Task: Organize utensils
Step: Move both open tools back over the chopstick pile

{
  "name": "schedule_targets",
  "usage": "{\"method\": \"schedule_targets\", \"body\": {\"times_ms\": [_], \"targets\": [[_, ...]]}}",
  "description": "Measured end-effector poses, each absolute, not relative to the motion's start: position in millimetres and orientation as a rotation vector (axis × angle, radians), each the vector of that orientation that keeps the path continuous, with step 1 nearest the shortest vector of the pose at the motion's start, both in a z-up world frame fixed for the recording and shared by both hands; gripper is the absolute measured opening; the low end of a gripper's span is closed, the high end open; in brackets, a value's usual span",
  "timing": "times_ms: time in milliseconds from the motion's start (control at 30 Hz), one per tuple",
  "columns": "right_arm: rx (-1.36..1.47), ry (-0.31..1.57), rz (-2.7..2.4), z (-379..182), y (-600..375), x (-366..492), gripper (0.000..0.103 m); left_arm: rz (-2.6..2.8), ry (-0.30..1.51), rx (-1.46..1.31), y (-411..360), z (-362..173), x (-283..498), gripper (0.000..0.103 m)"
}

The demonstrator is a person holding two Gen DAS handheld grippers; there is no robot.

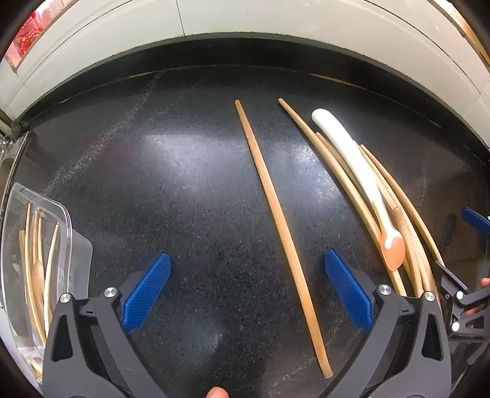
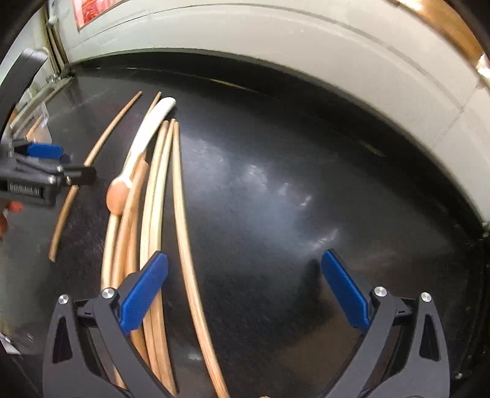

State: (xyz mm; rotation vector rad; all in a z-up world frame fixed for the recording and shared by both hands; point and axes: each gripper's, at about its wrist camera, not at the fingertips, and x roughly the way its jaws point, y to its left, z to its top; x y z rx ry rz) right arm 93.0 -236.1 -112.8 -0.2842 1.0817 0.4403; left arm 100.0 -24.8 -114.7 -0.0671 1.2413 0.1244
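Observation:
My left gripper (image 1: 246,290) is open and empty above the black counter. A single wooden chopstick (image 1: 277,223) lies between its blue pads. To its right lies a pile of wooden chopsticks (image 1: 343,180) with a white-handled spoon (image 1: 358,171) on top. My right gripper (image 2: 245,290) is open and empty; its left pad hangs over the same chopstick pile (image 2: 159,189), and one chopstick (image 2: 186,245) runs between the pads. The spoon (image 2: 144,137) and the lone chopstick (image 2: 92,159) show to the left. The left gripper appears in the right wrist view (image 2: 46,151).
A clear plastic container (image 1: 65,214) holding several wooden utensils stands at the left edge of the counter. A pale wall (image 1: 245,18) runs along the back of the counter (image 1: 153,183). The right gripper's blue pad shows in the left wrist view (image 1: 474,219).

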Motion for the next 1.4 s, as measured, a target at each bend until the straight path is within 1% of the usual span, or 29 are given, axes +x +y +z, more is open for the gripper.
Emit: {"method": "schedule_targets", "body": {"times_ms": [400,567,1400], "targets": [[-0.319,1.081,0.501,-111.5,-210.5,108.7,0.098,0.157,1.209,-0.085,-34.7,-114.6,108.3,0.098],[-0.340,1.064,0.544,-108.4,-203.3,112.3,0.098,0.191,1.189,-0.101,-48.2,-115.0,98.1,0.098],[-0.347,1.093,0.537,-108.7,-205.3,111.5,0.098,0.210,1.141,-0.101,-66.7,-110.0,85.7,0.098]]}}
